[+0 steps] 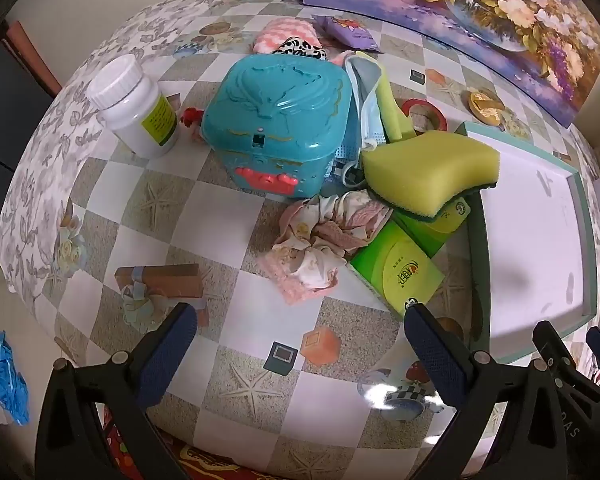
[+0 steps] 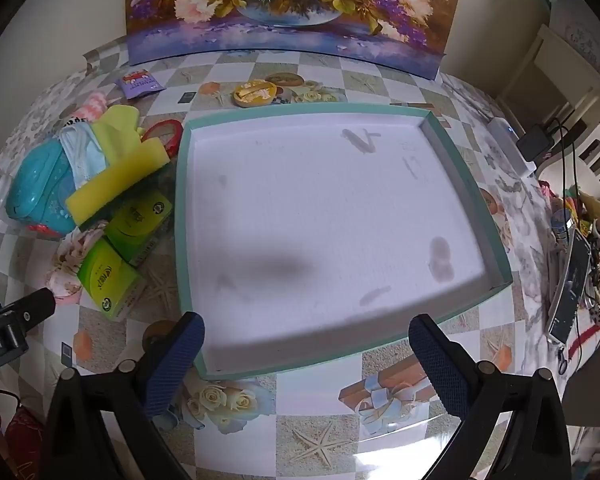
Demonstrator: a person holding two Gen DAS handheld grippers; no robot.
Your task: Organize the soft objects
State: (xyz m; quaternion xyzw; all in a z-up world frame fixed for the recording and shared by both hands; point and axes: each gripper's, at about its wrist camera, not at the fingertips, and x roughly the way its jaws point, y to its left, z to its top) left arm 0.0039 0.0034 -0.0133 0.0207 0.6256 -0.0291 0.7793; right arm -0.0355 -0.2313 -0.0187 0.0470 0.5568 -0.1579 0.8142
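Soft objects are being left piled left of the tray (image 2: 185, 216): sponge (image 1: 428, 168) propped on two tissue packs (image 1: 398, 276), crumpled cloth (image 1: 324, 236) just near of the teal box (image 1: 276, 120), mask and yellow cloth draped far behind, likely awaiting transfer into the tray. Left gripper (image 1: 300, 344) and right gripper (image 2: 306, 352) are being held with tongs apart, nothing gripped. Access is being crowded by the teal box and white bottle (image 1: 136, 104).
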